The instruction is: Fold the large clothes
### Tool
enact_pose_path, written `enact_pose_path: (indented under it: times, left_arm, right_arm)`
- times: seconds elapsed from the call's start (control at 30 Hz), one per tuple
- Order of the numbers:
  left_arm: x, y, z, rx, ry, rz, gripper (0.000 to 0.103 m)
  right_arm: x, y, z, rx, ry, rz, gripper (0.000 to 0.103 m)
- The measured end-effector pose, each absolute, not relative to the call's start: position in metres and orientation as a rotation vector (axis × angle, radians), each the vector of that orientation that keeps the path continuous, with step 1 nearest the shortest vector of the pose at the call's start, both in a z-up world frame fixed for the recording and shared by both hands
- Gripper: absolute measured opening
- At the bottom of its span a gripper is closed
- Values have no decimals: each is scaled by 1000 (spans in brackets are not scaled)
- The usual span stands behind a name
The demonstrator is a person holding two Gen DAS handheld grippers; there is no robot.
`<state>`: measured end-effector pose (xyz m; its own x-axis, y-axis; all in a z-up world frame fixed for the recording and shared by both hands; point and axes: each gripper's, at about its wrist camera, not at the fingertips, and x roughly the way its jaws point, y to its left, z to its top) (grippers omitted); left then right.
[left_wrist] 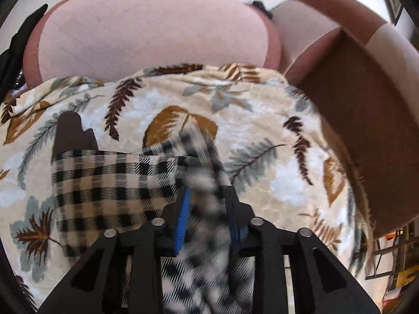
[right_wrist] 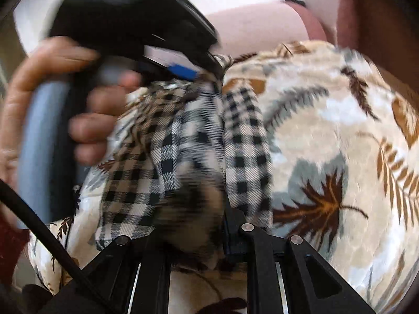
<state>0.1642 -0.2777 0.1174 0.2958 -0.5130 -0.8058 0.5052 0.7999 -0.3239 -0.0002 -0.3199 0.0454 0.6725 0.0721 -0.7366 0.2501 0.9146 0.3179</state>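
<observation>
I hold the checked shirt (left_wrist: pixel 112 183) bunched above the leafy blanket (left_wrist: pixel 262 136), with my left gripper (left_wrist: pixel 207 209) and my right gripper (right_wrist: pixel 193 209) both pinched shut on its cloth, so I think I should pull them apart slowly and lay it flat on the blanket.

A home living room is being shown. A pink sofa cushion (left_wrist: pixel 157 31) and leaf-print blanket (left_wrist: pixel 262 120) are being seen.
</observation>
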Motion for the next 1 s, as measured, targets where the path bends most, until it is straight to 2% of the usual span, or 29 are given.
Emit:
enact_pose_path:
  times: [0.07, 0.17, 0.33, 0.5, 0.63, 0.8, 1.0]
  left_arm:
    - [155, -267, 129, 2, 1032, -673, 45]
    - [135, -243, 139, 56, 957, -636, 53]
    - [106, -196, 125, 121, 936, -570, 53]
    - [89, -162, 87, 57, 1025, -534, 53]
    - [70, -160, 59, 79, 1040, -518, 53]
    - [53, -166, 53, 134, 994, -489, 56]
    - [36, -165, 46, 152, 977, -490, 59]
  right_arm:
    - [-2, -327, 40, 433, 860, -131, 16]
    - [-7, -340, 38, 486, 882, -140, 21]
    - [-28, -364, 63, 536, 816, -170, 29]
    - [-36, -390, 88, 502, 694, -307, 33]
    - [-19, -399, 86, 586, 657, -166, 34]
    - [14, -376, 65, 624, 774, -7, 34]
    - [26, -368, 30, 536, 980, -105, 35]
